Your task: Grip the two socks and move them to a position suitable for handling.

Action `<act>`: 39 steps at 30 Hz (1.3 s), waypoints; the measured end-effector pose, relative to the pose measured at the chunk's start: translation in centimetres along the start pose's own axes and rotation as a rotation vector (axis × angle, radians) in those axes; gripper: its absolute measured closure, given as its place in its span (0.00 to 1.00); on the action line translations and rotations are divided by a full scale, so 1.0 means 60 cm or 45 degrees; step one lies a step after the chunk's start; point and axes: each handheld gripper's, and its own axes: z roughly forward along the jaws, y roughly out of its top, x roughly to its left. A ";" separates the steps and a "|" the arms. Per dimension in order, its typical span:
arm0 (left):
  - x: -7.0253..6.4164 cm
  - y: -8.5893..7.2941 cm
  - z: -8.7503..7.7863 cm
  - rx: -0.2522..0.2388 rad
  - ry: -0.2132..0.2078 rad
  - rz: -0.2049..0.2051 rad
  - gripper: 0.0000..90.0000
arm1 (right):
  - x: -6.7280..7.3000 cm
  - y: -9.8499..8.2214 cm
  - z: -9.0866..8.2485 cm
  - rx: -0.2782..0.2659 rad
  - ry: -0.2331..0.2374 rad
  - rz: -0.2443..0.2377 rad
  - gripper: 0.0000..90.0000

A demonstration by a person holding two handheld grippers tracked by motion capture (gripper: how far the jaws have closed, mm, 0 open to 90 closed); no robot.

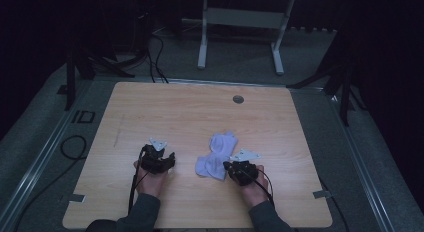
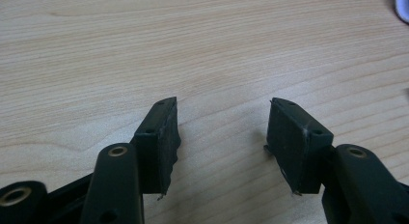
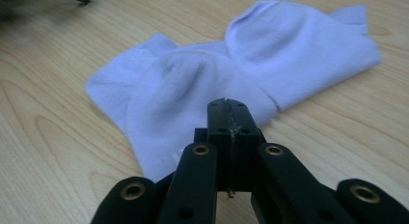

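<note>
Both forearms come in from the near edge of the wooden table (image 1: 200,112), grey sleeves low, each hand wrapped around a gripper from behind; the left gripper (image 1: 161,159) rests on the left half of the board with its grey plate on top and its jaws aimed toward the far right, the wrist roughly straight; in the left gripper view (image 2: 223,127) the 2 black jaws stand apart at a middling width, with bare wood grain between the pads and nothing gripped. The right gripper (image 1: 234,168) sits at the near right edge of the pale lilac socks (image 1: 217,154), the hand angled inward so that the jaws point left and away; in the right gripper view (image 3: 230,119) the 2 jaws are pressed flat together with no cloth seen between them, their tips just over the near edge of the socks (image 3: 231,64). The socks lie crumpled in 2 overlapping lobes near the table's middle, between the 2 grippers and closer to the right one.
</note>
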 end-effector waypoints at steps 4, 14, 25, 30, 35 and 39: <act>0.000 0.001 -0.002 0.008 -0.014 0.012 0.55 | 0.006 -0.002 0.009 0.032 0.005 0.003 0.98; -0.013 0.002 -0.009 0.012 -0.109 0.040 0.66 | 0.017 -0.001 0.019 0.053 -0.001 -0.064 0.99; -0.038 0.002 -0.020 0.000 -0.297 0.150 0.78 | 0.025 0.000 0.023 0.047 0.025 -0.117 1.00; -0.052 0.002 -0.022 -0.023 -0.344 0.194 0.93 | 0.027 0.000 0.023 0.047 0.037 -0.119 1.00; -0.066 0.000 -0.020 -0.025 -0.397 0.227 0.99 | 0.029 0.001 0.024 0.045 0.040 -0.129 1.00; -0.077 0.000 -0.020 -0.030 -0.429 0.258 1.00 | 0.031 0.001 0.025 0.043 0.045 -0.140 1.00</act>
